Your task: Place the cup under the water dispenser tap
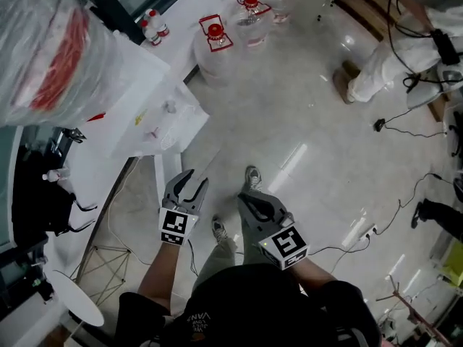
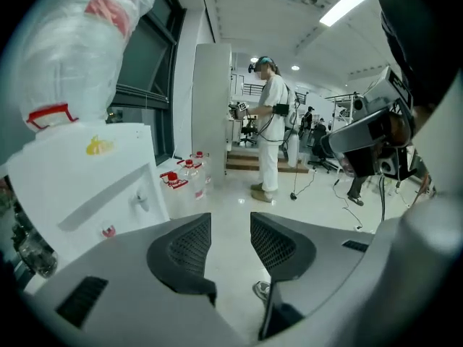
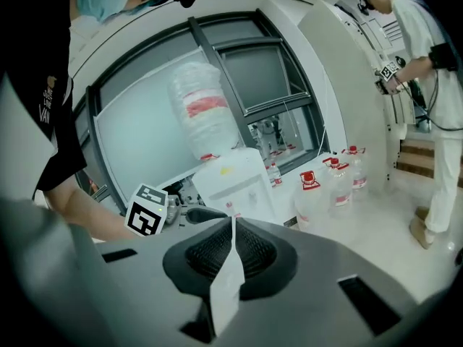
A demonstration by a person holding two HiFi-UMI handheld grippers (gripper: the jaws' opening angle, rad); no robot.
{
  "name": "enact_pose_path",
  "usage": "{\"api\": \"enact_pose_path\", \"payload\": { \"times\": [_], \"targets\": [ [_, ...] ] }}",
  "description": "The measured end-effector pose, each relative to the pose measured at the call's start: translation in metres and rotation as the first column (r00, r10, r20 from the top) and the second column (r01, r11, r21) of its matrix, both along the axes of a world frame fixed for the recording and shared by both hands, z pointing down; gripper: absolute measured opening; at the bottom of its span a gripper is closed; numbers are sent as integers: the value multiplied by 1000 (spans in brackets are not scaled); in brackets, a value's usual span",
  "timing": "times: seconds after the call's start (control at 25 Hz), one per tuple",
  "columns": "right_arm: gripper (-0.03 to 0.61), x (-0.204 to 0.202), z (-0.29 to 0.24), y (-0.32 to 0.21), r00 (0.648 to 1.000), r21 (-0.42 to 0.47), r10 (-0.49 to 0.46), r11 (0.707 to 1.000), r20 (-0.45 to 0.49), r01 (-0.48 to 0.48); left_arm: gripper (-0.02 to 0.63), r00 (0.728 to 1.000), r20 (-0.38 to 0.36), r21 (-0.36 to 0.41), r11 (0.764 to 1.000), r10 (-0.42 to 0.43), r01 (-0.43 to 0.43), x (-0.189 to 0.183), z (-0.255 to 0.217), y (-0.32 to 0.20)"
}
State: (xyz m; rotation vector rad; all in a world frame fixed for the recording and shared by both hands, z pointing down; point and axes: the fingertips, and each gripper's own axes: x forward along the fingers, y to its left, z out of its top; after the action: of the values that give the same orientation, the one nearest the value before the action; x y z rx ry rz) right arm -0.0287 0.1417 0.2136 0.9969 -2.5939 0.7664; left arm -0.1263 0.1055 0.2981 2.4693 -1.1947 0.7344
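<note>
Right claw [image 3: 230, 250] pinches thin flat white cup [image 3: 224, 291]; left claw [image 2: 230, 246] gapes empty.
Red-capped clear jugs [image 1: 215, 45] stand on floor [image 1: 304, 121] beside white dispenser [image 3: 235, 183].

The head view looks steeply down from above the person, with the left gripper [image 1: 195, 183] and right gripper [image 1: 249, 202] near its lower middle and floor spreading ahead of their tips. Each gripper view sits close behind its own jaws: the left faces out across the floor, the right toward the water dispenser [image 3: 235, 179] beyond its tips. All three share that dispenser and the red-capped bottles [image 1: 217, 45] beside it
</note>
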Motion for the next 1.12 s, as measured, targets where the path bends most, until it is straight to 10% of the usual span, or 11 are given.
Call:
{"api": "enact_pose_path", "payload": {
  "times": [1.12],
  "targets": [
    [45, 1, 349, -133, 996, -176, -66, 981, 61, 76, 164, 965, 237, -93, 986, -110, 135, -47, 402, -145]
  ]
}}
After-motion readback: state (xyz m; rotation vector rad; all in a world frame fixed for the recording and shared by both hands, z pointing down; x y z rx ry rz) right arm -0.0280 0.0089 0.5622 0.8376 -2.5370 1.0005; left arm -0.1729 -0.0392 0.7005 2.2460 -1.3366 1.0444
